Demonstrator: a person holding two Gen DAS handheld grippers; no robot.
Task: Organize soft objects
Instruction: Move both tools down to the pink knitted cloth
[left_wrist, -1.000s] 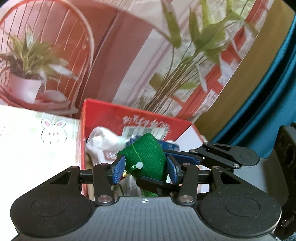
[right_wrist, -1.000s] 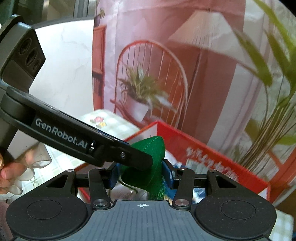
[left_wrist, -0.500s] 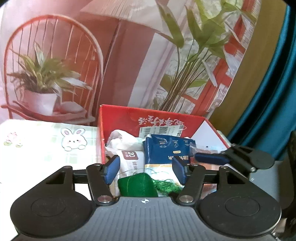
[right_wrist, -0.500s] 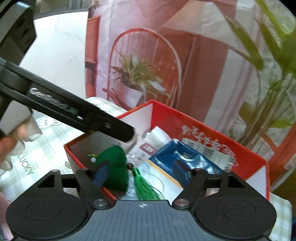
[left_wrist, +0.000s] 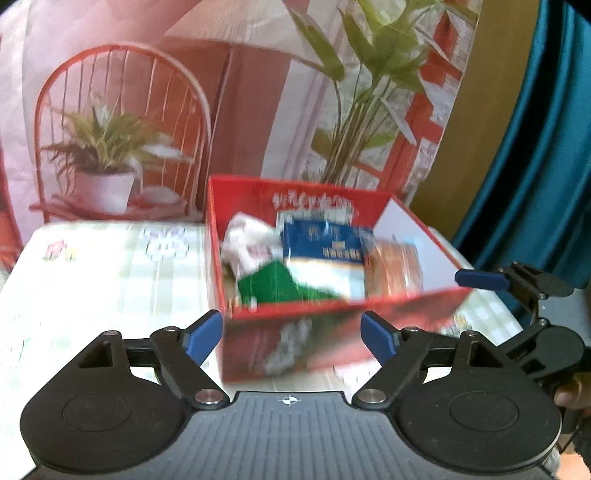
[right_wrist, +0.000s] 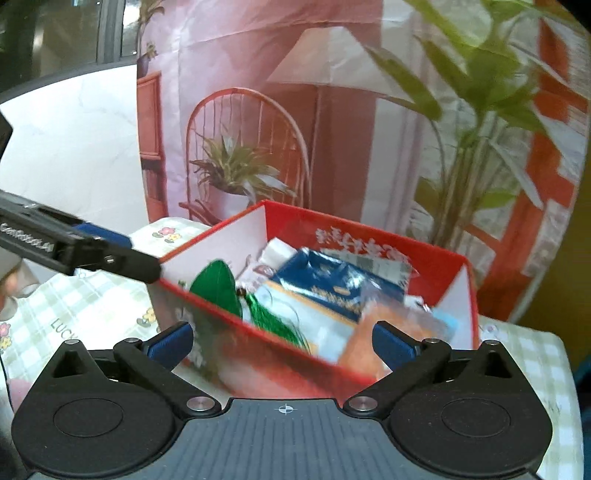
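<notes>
**Both grippers let go – green sachet now in red box**

L gripper (left_wrist: 291, 332) spread wide, jaws opening, nothing btwn the blue pads. R gripper (right_wrist: 282, 341) same: jaws opening, pads wide apart and empty; only the box's near wall shows in the gap behind them.

Change vs a sec ago: then both grippers pinched the green fabric sachet over the box. Half a sec ago it was already dropping free at the box's near edge. Now the green sachet (right_wrist: 218, 291) lies inside the red cardboard box (left_wrist: 306, 197), at approx 8 o'clock of the box interior in the L view, just beside the near wall; its green tassel (right_wrist: 273, 325) trails toward 4 o'clock in the R view. Both grippers have backed off, more tablecloth showing in front of the box.

Other contents: blue tissue pack (left_wrist: 325, 243) at centre, white crumpled pack (left_wrist: 245, 240) at 10 o'clock, orange-ish wrapped item (left_wrist: 397, 266) at 3 o'clock – blurred, can't ID further.

Task meaning: this item looks placed. Prob next = fetch another soft obj, none visible on the checked tablecloth (left_wrist: 103, 266) in these views.
</notes>
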